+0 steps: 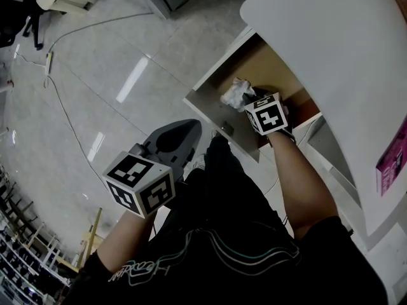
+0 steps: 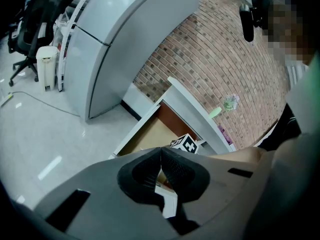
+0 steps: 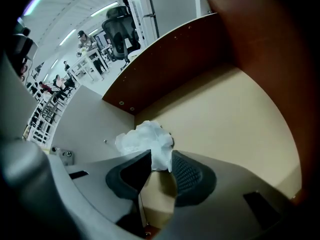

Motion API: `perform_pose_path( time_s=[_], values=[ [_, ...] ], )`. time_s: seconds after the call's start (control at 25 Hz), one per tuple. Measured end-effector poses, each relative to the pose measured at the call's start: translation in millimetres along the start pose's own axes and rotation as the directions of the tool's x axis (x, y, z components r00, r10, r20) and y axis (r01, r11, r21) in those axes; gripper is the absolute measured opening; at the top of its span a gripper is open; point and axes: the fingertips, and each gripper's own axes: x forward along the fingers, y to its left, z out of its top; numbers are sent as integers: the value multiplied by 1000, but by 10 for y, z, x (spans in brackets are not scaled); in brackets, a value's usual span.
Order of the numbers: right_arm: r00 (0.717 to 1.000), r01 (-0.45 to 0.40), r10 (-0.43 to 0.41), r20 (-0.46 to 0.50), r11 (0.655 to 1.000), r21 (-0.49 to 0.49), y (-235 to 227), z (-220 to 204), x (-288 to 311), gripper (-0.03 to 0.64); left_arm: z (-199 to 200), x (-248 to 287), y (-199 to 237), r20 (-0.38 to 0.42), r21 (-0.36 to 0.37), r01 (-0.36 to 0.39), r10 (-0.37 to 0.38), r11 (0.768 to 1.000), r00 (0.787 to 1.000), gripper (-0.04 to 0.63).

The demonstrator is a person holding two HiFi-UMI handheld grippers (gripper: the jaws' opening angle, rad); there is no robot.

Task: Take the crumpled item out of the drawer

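Rig, left gripper (image 2: 161, 150): matte grey shell, black cross-ribbed pads (image 2: 182, 170), one dark rectangular slot (image 2: 70, 209) in each half, at 7 and 3 o'clock in its own view. The right gripper (image 3: 161, 158) has the same build. Each carries a white cube (image 1: 138, 184) with black square markers. Wearer: black short-sleeved top (image 1: 222, 246) with thin pale line print and script lettering (image 1: 137, 271) at 7 o'clock.
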Motion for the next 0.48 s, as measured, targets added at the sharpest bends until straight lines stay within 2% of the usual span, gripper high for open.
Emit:
perform_pose_path(
  time_s=[0.24,0.48],
  values=[
    [1000,9,-9,8,1000,-16,1,17,-21,69,16,12,-2,0,0,3,-3,1000,1000,23],
    [1000,18,-18,18,1000,-13,-4,24,-90,57,11,-3,-44,3,4,5,-5,1000,1000,23]
  ],
)
